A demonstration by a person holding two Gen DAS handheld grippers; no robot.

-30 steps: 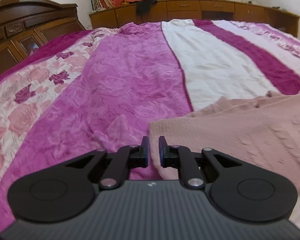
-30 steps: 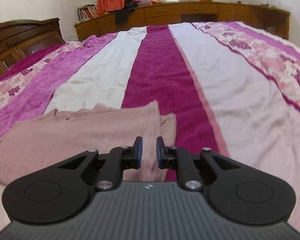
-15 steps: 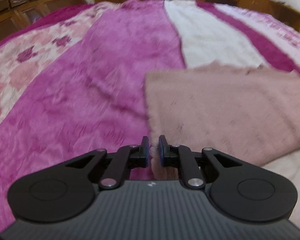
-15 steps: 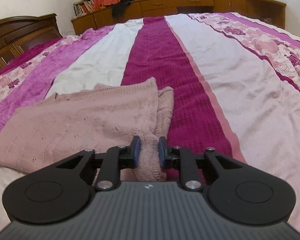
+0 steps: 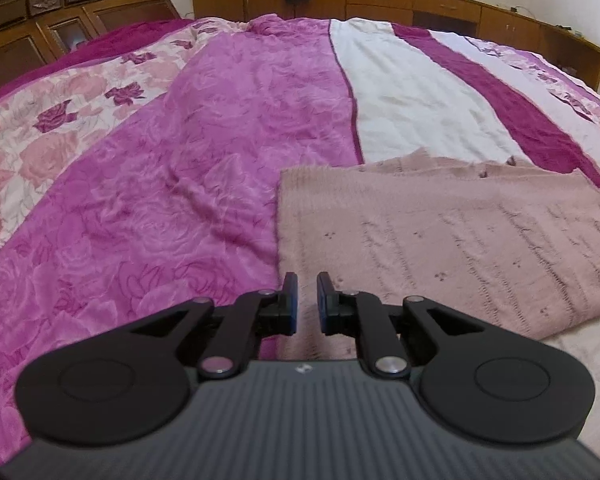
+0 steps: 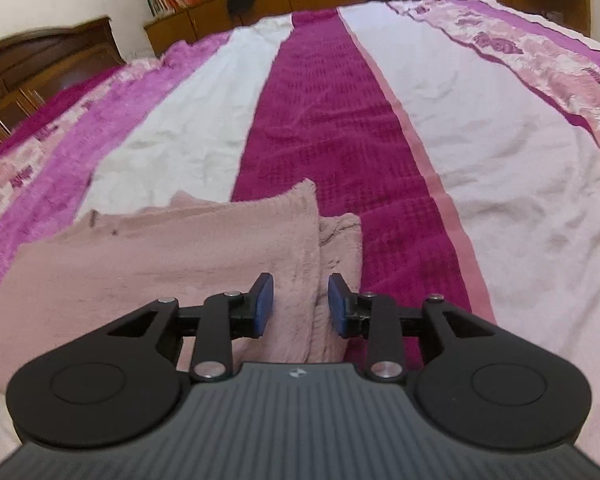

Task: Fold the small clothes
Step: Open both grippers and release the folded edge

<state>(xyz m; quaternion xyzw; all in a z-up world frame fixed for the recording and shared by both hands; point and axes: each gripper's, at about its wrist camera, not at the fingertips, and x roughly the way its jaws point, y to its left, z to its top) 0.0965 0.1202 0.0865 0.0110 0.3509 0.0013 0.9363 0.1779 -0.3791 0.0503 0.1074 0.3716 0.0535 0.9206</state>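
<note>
A dusty-pink eyelet-patterned knitted garment (image 5: 440,248) lies on a bedspread (image 5: 180,200) striped magenta, white and rose-printed pink.

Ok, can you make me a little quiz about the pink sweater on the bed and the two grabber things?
1. True or false: the right hand-held gripper has its jaws open.
2. What colour is the knitted sweater?
3. The left hand-held gripper is over which part of the sweater? A) left edge B) middle C) off the bedspread

Key: 1 true; 2 dusty pink; 3 A
</note>
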